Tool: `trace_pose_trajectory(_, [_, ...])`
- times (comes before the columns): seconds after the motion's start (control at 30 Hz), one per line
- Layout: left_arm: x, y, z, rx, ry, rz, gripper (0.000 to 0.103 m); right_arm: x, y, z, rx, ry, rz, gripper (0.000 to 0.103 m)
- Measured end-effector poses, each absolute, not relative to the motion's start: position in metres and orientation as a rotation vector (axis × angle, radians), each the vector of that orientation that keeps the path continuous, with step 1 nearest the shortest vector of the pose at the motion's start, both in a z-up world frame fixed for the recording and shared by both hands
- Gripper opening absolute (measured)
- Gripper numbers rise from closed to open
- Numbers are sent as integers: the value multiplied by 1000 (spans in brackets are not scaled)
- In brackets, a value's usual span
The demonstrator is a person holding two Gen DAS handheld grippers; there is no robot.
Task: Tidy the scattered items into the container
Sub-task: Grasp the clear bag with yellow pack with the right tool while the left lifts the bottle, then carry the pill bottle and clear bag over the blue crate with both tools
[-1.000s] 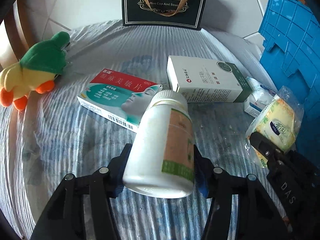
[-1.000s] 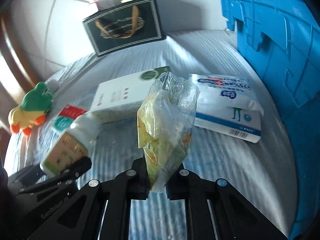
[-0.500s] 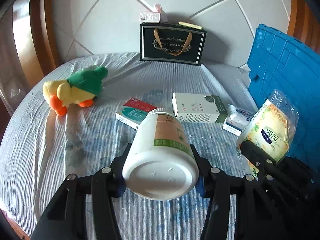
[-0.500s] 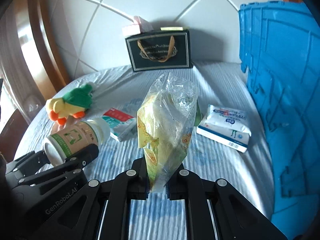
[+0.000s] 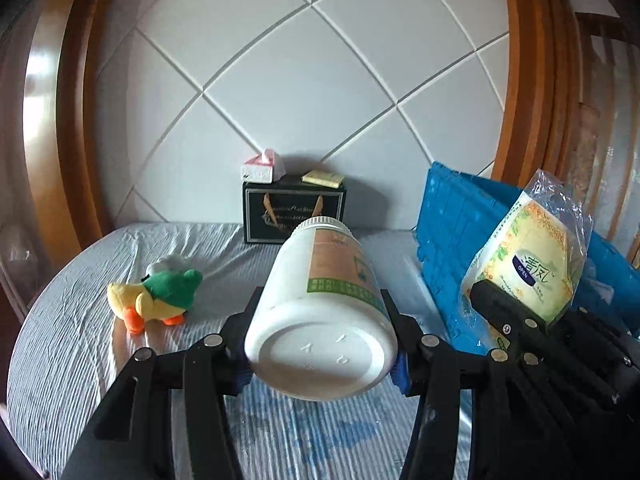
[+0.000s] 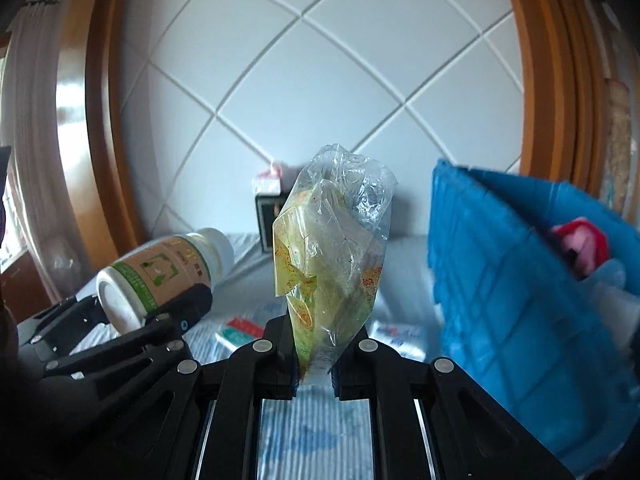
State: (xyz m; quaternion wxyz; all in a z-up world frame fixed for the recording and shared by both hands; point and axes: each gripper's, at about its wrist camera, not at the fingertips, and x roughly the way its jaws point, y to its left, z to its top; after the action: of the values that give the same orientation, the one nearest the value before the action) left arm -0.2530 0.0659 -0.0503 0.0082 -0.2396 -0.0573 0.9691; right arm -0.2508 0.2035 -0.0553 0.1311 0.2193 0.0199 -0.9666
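My left gripper (image 5: 320, 364) is shut on a white pill bottle (image 5: 322, 312) with a green and tan label, held high above the bed, its base towards the camera. The bottle also shows in the right wrist view (image 6: 160, 274). My right gripper (image 6: 314, 374) is shut on a clear plastic tissue pack (image 6: 328, 264), yellow-green inside, held upright; it shows at the right in the left wrist view (image 5: 528, 264). The blue crate (image 6: 512, 280) stands to the right with a red and pink item (image 6: 582, 246) inside, and shows in the left wrist view (image 5: 452, 232).
A yellow and green plush duck (image 5: 156, 296) lies on the striped bedsheet (image 5: 80, 340) at the left. A black gift bag (image 5: 294, 212) with a tissue box (image 5: 262, 166) on top stands against the headboard. A red and green box (image 6: 242, 328) and a white pack (image 6: 400, 334) lie on the bed below.
Both grippers have risen well above the bed with their loads and tilted up. The boxes on the bed have dropped out of the left wrist view. The crate's inside now shows.
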Motion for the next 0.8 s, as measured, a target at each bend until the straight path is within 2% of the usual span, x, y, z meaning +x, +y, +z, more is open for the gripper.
trace_pose_trajectory(0.27, [-238, 154, 14, -522, -117, 2947, 51, -228, 298, 13, 500, 1, -2959, 11])
trace_pose_trajectory(0.5, [-241, 289, 43, -411, -75, 2868, 51, -233, 434, 25, 550, 33, -3071, 11])
trace_pose_trajectory(0.67, [-260, 383, 32, -509, -26, 2823, 51, -256, 521, 1, 739, 45, -3049, 11])
trace_pose_trajectory(0.8, [-287, 427, -2, -753, 36, 2825, 51, -278, 560, -26, 870, 29, -2975, 11])
